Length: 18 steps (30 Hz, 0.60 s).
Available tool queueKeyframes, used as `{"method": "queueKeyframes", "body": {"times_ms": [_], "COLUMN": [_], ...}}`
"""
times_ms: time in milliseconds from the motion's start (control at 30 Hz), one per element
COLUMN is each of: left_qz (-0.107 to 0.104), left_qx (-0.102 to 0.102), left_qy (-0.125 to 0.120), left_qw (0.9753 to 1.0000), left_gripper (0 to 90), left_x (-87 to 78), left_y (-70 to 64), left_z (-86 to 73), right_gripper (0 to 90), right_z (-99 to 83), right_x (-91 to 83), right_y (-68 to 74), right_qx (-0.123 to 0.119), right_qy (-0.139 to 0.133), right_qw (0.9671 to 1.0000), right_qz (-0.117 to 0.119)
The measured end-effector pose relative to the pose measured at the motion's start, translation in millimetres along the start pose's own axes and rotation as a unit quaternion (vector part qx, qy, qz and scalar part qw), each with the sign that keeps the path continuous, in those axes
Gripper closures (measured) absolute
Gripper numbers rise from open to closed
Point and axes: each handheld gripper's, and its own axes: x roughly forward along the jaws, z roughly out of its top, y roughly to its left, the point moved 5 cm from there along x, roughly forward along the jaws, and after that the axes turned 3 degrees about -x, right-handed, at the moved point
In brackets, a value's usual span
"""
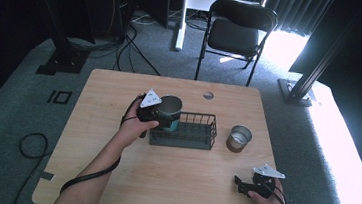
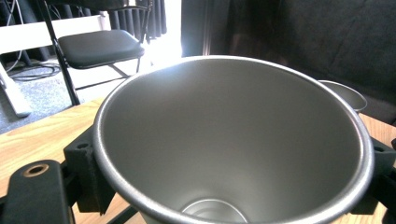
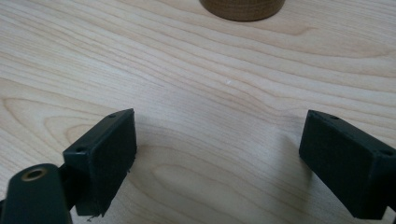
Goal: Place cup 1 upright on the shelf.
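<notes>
1. Cup, metal, teal-based (image 1: 170,110): sitting upright at the left end of the wire rack (image 1: 201,136), its open mouth facing up; in the left gripper view its steel interior (image 2: 233,140) is looming just ahead of the camera, bottom visible deep inside.
2. Left gripper (image 1: 160,116): pressing on the cup from the left, its black pads (image 2: 88,177) bearing against the rim on both sides, jaws clamped on the cup.
3. Wire rack, dark, rectangular: lying near the middle of the wooden table (image 1: 119,96), the remaining length to the right of the cup standing bare.
4. Second cup, metal, brown-based (image 1: 239,138): standing on the table just right of the rack, apart from it.
5. Right gripper (image 1: 241,184): resting low at the table's near right corner, jaws spread wide with only bare wood (image 3: 219,116) between the pads (image 3: 105,154).
</notes>
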Motion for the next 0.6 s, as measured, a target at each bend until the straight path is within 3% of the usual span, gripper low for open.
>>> {"method": "queueKeyframes", "body": {"times_ms": [133,600], "left_qz": [0.0,0.003], "left_qx": [0.004,0.01], "left_qy": [0.008,0.002], "left_qw": [1.0,0.9999], "left_gripper": [13.7,13.6], "left_x": [3.8,6.6], "left_y": [-1.2,0.1], "left_z": [-6.7,-16.2], "right_gripper": [10.7,10.7], "right_z": [0.0,0.0], "right_x": [0.0,0.0], "right_y": [0.0,0.0], "right_qx": [0.0,0.0], "right_qy": [0.0,0.0], "right_qw": [1.0,1.0], "right_qz": [0.0,0.0]}}
